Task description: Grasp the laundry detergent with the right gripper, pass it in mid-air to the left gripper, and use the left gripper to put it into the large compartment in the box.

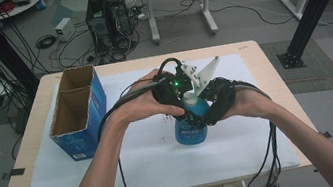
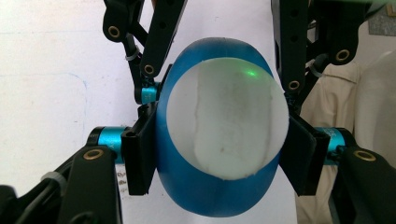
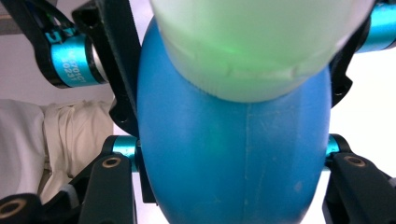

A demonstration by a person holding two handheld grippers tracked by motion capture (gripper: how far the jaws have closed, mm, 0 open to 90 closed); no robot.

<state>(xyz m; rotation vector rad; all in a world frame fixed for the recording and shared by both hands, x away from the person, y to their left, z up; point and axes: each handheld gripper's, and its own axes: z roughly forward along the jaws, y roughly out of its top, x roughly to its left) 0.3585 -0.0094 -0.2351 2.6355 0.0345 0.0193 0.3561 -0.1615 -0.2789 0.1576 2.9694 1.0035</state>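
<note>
A blue bottle [image 1: 191, 132] with a white cap [image 1: 191, 101] stands upright on the white sheet in the middle of the table. My left gripper [image 1: 186, 98] comes down on it from above. In the left gripper view its pads [image 2: 140, 156] press on either side of the round cap [image 2: 226, 123], so the left gripper [image 2: 222, 156] is shut on it. My right gripper [image 1: 206, 113] comes in from the right and is shut on the blue body [image 3: 233, 154] just under the cap [image 3: 252, 46]; its jaws sit tight against both sides.
An open blue cardboard box [image 1: 79, 112] with two compartments stands at the table's left. A white sheet [image 1: 156, 166] covers most of the wooden table [image 1: 254, 51]. Cables trail from both grippers toward the near edge.
</note>
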